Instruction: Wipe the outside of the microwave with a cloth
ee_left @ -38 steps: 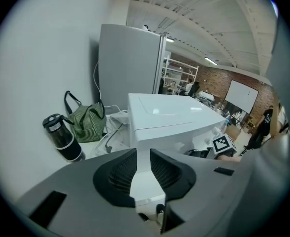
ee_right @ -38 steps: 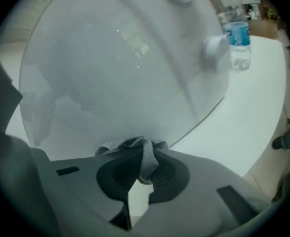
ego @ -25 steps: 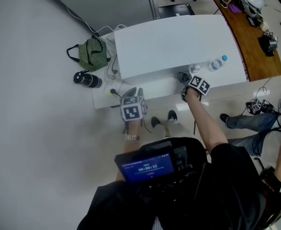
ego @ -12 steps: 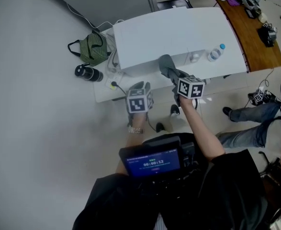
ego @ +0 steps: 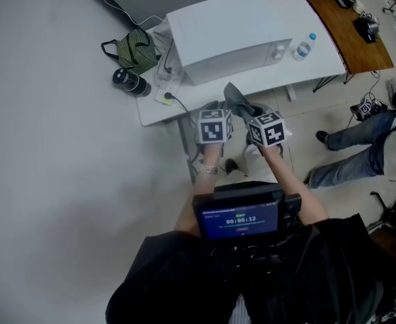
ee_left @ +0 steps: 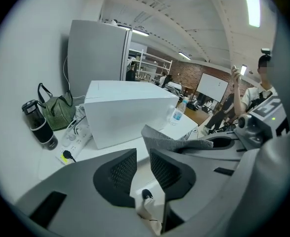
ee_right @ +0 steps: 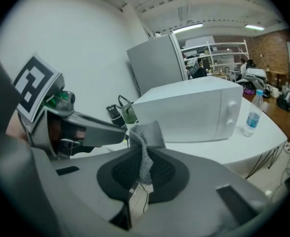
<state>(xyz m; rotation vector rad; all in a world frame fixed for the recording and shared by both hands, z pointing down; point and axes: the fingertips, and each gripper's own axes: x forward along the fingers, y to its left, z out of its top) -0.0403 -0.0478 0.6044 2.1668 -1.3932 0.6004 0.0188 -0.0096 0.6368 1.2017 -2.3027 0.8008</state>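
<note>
I see my two tongs side by side just off the counter's point(ego: 305, 67) near edge, the left tongs point(ego: 213, 110) close beside the right tongs point(ego: 250, 113). A grey cloth point(ego: 234, 96) stands up out of the right pair, leaning toward 11 o'clock. At 12 o'clock from them the white microwave point(ego: 224, 25) sits on the white counter, with a clear bottle point(ego: 304, 47) at its 3 o'clock. A green bag point(ego: 135, 52) lies at its 9 o'clock and a dark flask point(ego: 130, 82) at 8 o'clock.
</note>
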